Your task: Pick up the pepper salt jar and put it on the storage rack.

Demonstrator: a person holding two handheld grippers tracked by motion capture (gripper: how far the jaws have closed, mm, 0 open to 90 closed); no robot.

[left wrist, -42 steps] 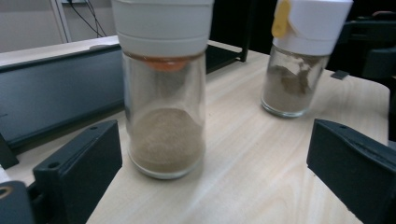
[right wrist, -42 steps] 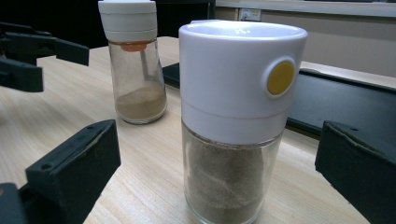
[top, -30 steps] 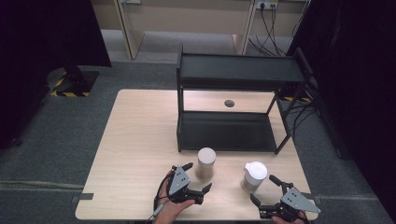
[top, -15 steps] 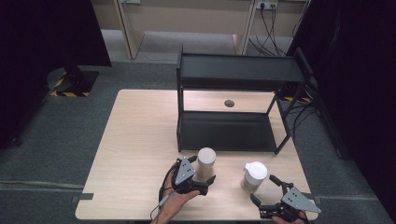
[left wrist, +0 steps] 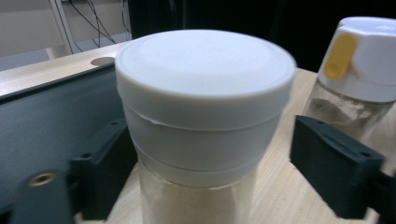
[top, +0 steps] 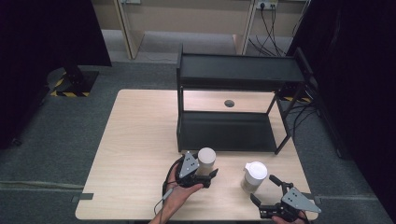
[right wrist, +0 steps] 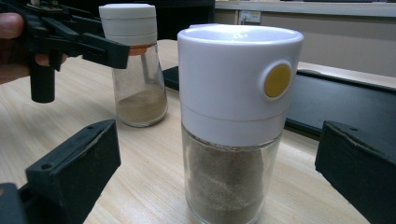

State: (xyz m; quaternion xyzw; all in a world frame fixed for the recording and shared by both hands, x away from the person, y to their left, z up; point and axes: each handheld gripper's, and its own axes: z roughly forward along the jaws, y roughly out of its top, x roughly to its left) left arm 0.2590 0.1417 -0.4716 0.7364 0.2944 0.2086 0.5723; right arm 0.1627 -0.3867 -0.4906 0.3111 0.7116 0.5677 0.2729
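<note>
**Two shakers at the near edge, in front of the rack**

I take the black two-tier rack as my landmark. It stands on the far right part of the table, its back legs near the far edge. To the left of the rack I have a wide stretch of bare wood running to the table's left edge. In front of the rack the strip is narrower, and both jars stand there.

My left gripper sits just before the rack's front left leg, around the jar with the flat white lid. Its jaws have just been closing with the jar between them. In the left gripper view the jar fills the gap, one jaw just beside its glass wall and the other a little apart, so I see no firm clamp yet. The jar stands upright on the wood, with a low layer of brown powder at the bottom.

My right gripper is before the rack's front right corner, close to the table's near edge. Its fingers are spread wide and clear of the shaker with the yellow button, which stands upright between them, its glass roughly filled with grey-brown powder.

The two containers are near each other but apart.
</note>
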